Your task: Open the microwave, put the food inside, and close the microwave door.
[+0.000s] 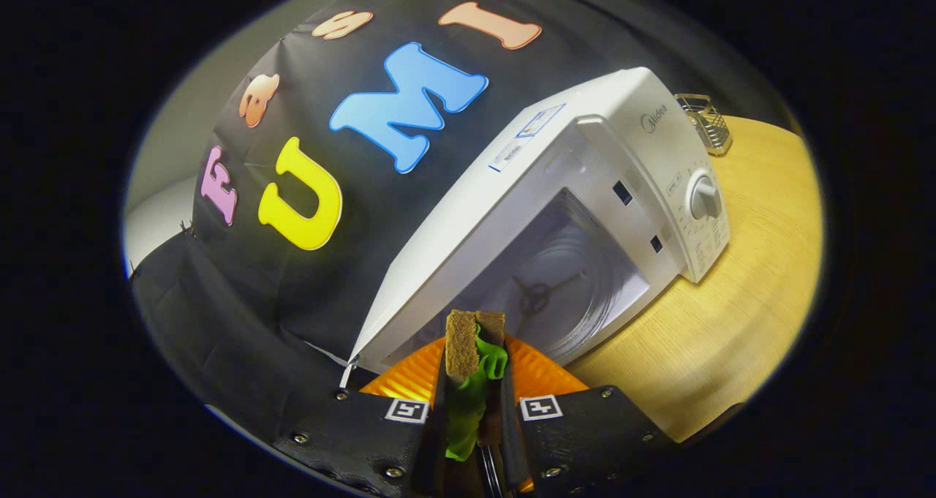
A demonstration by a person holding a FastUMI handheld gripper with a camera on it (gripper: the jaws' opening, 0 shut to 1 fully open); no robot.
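Gripper (474, 410) fingers clamped on a sandwich (468, 352). Beyond it, the microwave (585, 191) stands open on the wooden table (746, 300).

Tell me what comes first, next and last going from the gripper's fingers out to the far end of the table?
Gripper shut on the sandwich → orange plate just beyond the fingers → open microwave with its glass turntable → wire basket behind it on the wooden table.
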